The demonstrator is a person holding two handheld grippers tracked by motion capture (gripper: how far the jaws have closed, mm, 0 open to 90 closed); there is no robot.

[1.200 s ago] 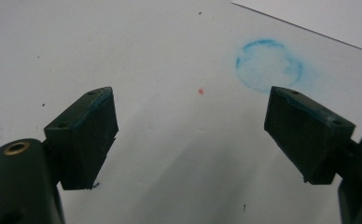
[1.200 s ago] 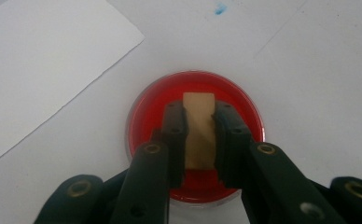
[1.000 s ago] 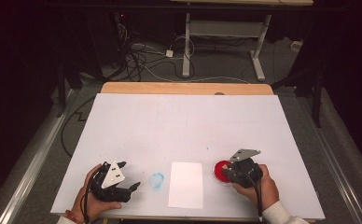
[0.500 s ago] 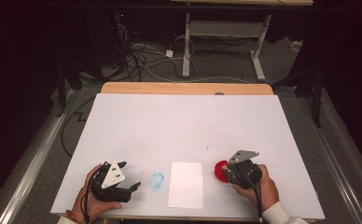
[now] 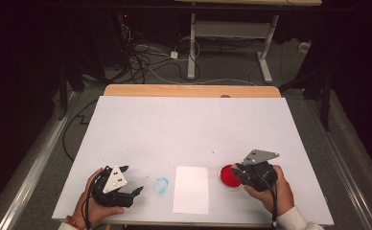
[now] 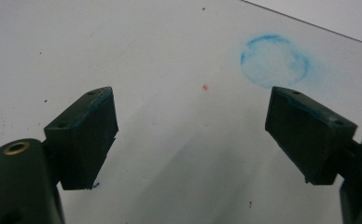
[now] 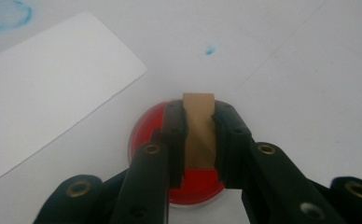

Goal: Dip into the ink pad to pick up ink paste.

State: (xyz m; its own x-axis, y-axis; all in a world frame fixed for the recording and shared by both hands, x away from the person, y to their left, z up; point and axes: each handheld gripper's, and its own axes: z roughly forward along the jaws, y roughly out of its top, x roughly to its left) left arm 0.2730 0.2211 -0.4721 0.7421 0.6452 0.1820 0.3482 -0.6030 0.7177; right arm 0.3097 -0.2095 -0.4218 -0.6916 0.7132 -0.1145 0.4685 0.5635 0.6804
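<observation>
My right gripper is shut on a small tan wooden block, holding it upright over a round red ink pad near the table's front right. In the right gripper view the block stands between the jaws, with the red ink pad right under it. Whether the block touches the pad I cannot tell. My left gripper rests at the front left, open and with nothing between its jaws. In the left gripper view its fingertips point toward a faint blue ring stain on the table.
A white sheet of paper lies on the white table top between the blue ring stain and the red pad. A wooden strip runs along the far edge. Cables and table legs lie on the dark floor beyond.
</observation>
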